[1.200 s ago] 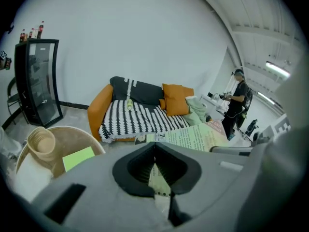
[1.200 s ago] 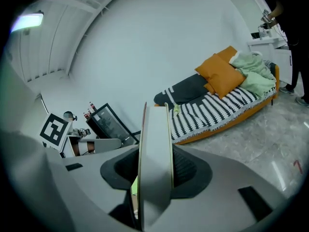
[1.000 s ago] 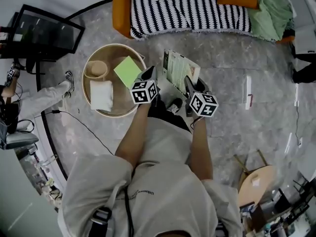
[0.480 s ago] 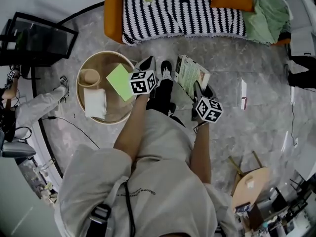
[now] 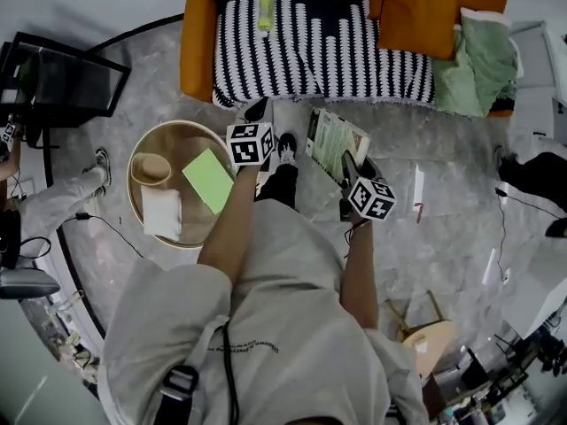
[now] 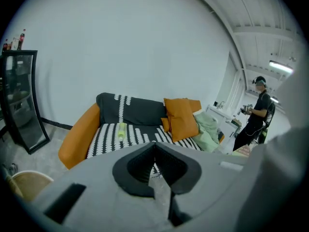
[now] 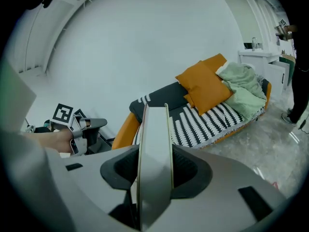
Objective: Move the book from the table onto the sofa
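Thin book with green-and-white cover (image 5: 333, 140): clamped edge-on between the jaws of the right gripper (image 5: 349, 163), held above the grey floor (image 5: 443, 228), just short of the orange sofa with black-and-white striped cover (image 5: 337, 60). Left gripper (image 5: 257, 112): jaws together, empty, beside the book, not touching it.

My left gripper (image 5: 258, 111) is held out ahead of me on a bare, nearly straight left forearm (image 5: 229, 224); its jaws are pressed together with nothing between them. My right gripper (image 5: 346, 160) sits a little nearer my body and further to the side, on a bare right forearm (image 5: 359, 268); its jaws stand wide, clamped on the book (image 5: 333, 140), which runs edge-on between the pads. Both grippers point forward and somewhat down.
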The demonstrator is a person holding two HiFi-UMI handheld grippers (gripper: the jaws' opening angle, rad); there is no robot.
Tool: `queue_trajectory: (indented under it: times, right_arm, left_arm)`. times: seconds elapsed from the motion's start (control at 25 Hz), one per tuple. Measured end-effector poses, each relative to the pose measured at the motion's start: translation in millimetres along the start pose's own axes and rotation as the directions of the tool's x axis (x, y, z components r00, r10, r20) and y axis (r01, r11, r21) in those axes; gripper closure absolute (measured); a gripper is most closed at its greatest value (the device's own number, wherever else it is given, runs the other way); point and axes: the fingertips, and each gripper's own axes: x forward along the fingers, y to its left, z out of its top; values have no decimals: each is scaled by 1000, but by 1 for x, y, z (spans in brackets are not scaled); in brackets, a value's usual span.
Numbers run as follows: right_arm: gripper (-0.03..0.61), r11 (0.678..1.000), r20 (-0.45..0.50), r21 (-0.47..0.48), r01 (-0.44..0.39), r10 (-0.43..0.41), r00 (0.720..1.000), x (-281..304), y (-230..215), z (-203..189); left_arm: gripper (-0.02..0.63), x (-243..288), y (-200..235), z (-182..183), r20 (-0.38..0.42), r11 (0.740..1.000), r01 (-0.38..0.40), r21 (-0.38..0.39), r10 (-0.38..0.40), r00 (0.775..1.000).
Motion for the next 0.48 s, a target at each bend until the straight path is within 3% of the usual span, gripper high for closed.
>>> queue_trajectory:
  times: [0.48]
  right_arm:
    - [413,1000,-10,-15,-18,18,1000,120,14,113]
  left_arm:
    - [604,94,54,81,5,999,24,-26,-23,1000]
